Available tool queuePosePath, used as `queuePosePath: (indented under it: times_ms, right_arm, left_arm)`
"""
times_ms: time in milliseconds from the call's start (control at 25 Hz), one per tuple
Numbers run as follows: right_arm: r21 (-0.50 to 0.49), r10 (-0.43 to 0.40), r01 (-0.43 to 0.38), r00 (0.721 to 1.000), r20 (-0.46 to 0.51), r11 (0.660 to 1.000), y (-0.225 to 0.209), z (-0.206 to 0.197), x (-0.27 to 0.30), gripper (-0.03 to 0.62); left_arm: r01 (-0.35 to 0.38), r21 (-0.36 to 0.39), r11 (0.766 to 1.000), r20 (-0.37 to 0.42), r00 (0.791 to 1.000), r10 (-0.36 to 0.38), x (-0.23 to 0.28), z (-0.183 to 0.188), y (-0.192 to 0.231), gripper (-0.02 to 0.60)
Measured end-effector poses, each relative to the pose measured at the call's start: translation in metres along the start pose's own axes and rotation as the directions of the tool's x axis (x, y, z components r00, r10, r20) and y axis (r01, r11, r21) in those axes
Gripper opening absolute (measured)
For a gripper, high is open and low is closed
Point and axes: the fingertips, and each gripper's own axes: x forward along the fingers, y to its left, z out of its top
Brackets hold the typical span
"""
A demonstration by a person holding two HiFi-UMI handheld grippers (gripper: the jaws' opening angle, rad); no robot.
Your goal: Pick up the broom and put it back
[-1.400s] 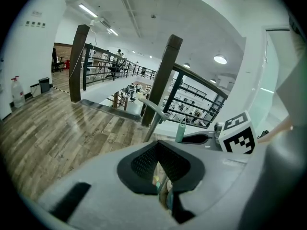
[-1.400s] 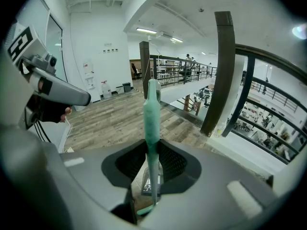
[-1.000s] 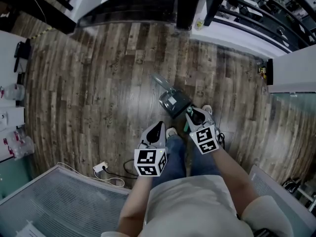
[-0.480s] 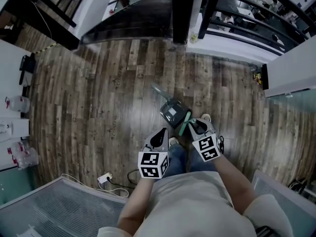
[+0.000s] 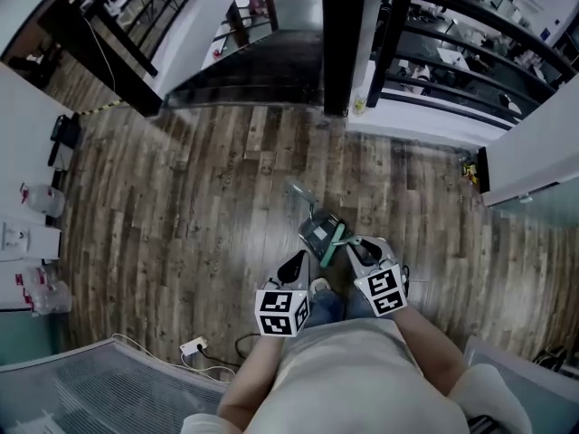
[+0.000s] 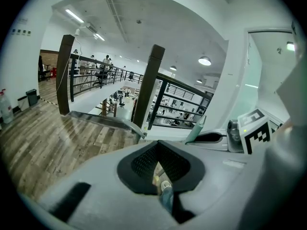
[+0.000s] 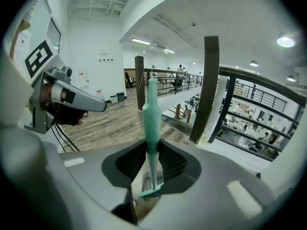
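Head view: dark post [image 5: 342,43], railing [image 5: 452,43] beyond broom [image 5: 336,239] in right tongs [image 5: 351,243].

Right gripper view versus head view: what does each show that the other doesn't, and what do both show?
Only the right gripper view: how the jaws of the right gripper clamp the green broom handle, plus the ceiling lights. Only the head view: the power strip on the floor and the person's shirt. Both: that gripper, the handle, the left gripper, the wooden floor and the dark post.
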Motion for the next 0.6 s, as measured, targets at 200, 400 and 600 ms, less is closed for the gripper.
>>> queuePosePath:
  times_ms: [200, 400, 600]
  right_arm:
    - [0.009, 0.003, -0.003, 0.999, 0.034, 1.0, 0.004, 0.02, -0.014, 0.094]
    - [0.006, 0.008, -0.008, 0.998, 0.068, 1.0, 0.009, 0.041, -0.033, 0.094]
    - [0.03, 0.005, -0.009, 0.994, 0.106, 1.0, 0.008, 0.064, -0.047, 0.094]
  left_arm:
    - [0.002, -0.01, 1.0, 0.013, 1.0, -0.001, -0.012, 0.007, -0.002, 0.008]
    - [0.005, 0.011, 1.0, 0.035, 0.999, -0.006, -0.022, 0.018, -0.002, 0.008]
    - [0.01, 0.024, 1.0, 0.051, 0.999, -0.011, -0.033, 0.032, -0.001, 0.008]
